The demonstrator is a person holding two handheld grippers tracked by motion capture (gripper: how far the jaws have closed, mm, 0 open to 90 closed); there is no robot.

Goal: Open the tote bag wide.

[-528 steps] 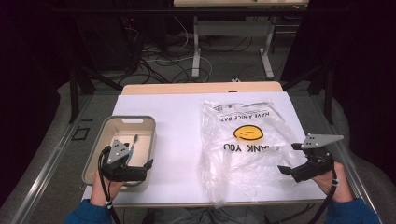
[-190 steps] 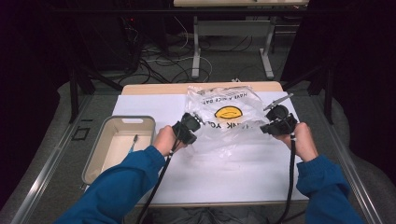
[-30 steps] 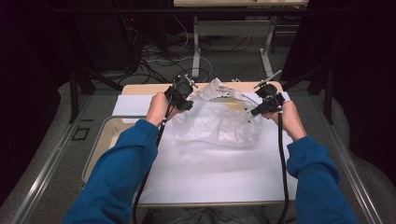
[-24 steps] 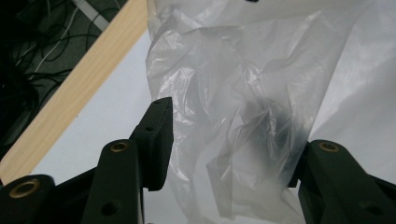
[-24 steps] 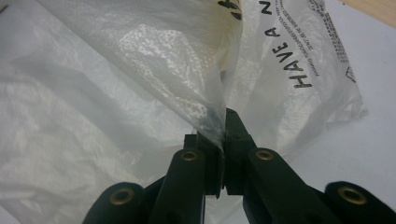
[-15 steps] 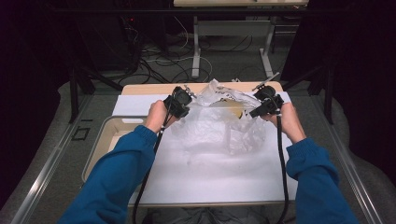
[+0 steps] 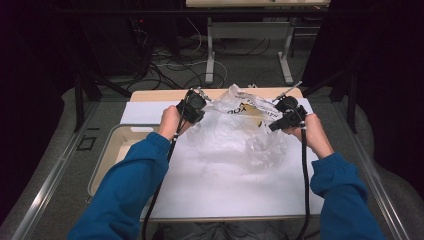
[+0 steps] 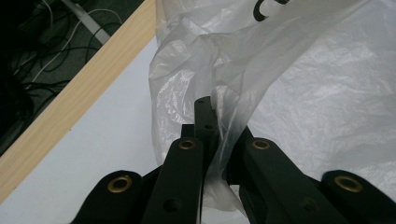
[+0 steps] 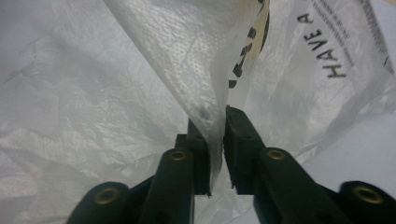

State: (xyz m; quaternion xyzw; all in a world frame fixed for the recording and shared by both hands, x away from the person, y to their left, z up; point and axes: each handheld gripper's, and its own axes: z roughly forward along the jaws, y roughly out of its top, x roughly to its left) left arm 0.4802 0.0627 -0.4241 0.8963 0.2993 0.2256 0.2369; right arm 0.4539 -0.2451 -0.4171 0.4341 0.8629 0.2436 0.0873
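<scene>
Holding the crinkled clear plastic bag with black lettering [image 7: 240,125] lifted between left gripper [image 8: 212,126] and right gripper [image 9: 215,122], each clamped on film; next, probably spreading the mouth apart gently, without tearing.

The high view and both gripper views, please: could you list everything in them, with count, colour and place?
Plastic bag: one, clear with black lettering and yellow print, far middle of table, pinched at both upper corners.
Table: one, white top, wooden far edge.
Tray: one, beige, table's left side.
Desk legs: grey, on floor beyond table.
Cables: several, on floor.
Sleeves: two, blue.
Left gripper: black, shut on bag.
Right gripper: black, shut on bag.
</scene>
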